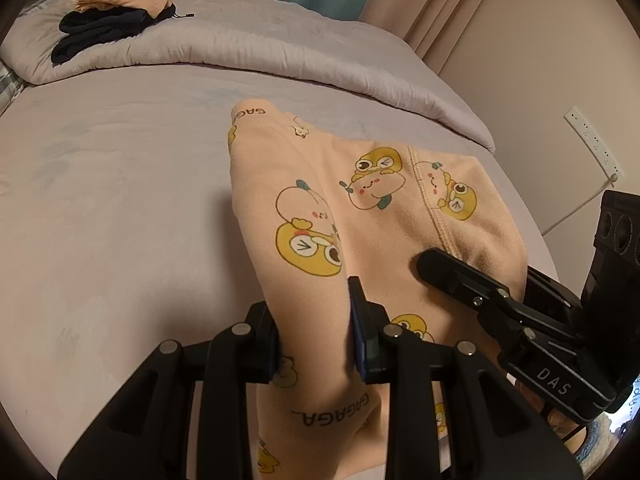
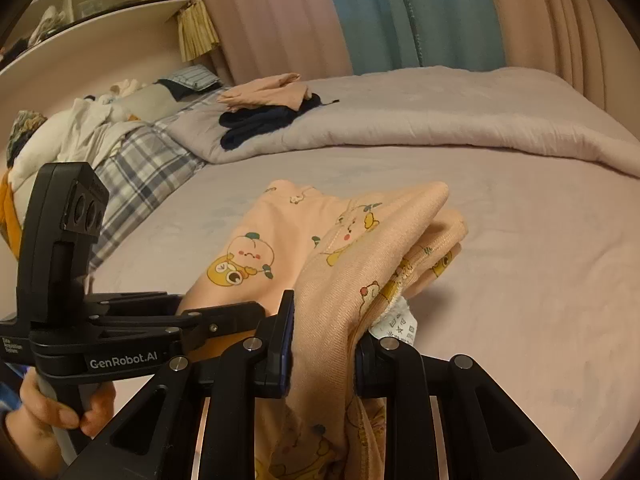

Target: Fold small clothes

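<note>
Presently logged: peach garment (image 1: pixel 360 216) printed with yellow cartoon frogs, partly lifted off lilac bed sheet (image 1: pixel 120 200), far end draped on the sheet, near edge bunched and pinched between the pads of left gripper (image 1: pixel 314 340) and, just beside it, between those of right gripper (image 2: pixel 324 344), white care label (image 2: pixel 396 326) hanging by the right-hand pad. Also noted: left gripper's handle gripped by a hand (image 2: pixel 60 412); folded peach item (image 2: pixel 266 94) stacked on dark navy item (image 2: pixel 256 122) on rolled-back quilt (image 2: pixel 440 120), well apart from the held garment; pink and blue curtains (image 2: pixel 360 12) behind.
</note>
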Motion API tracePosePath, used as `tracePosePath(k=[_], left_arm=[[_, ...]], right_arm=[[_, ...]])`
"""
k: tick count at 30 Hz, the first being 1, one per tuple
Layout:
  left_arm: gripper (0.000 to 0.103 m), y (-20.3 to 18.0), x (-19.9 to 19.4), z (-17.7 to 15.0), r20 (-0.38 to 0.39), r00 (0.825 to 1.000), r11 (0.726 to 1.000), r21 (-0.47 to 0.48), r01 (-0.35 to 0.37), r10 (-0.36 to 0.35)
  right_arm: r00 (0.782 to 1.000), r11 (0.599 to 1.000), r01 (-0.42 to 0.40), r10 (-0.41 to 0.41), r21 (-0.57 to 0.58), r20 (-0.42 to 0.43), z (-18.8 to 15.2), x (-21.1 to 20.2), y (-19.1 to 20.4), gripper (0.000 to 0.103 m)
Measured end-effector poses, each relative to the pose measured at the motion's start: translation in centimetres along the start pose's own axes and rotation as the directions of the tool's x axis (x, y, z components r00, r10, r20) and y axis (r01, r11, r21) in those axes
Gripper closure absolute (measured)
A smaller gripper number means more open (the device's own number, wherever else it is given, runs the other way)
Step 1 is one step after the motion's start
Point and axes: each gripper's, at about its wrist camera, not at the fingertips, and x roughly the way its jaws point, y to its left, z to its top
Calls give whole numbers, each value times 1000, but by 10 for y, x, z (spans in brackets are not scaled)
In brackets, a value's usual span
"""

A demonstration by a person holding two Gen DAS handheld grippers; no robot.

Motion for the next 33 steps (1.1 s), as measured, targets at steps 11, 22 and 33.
tracePosePath(k=[11,22,33], left_arm=[[76,-3,-23,-14,30,1000,1000,6,4,-4],[76,-2,-43,-23,61,998,1000,2,-4,4],[77,-4,-62,-33,96,995,1000,-18,-18,20]], right_arm=[[1000,999,-6,6,-42,1,-2,-9,9,78],[999,997,-26,28,-78,20,-6,-18,13,78],[997,992,-52,58,-112,46,-7,-27,24,78]])
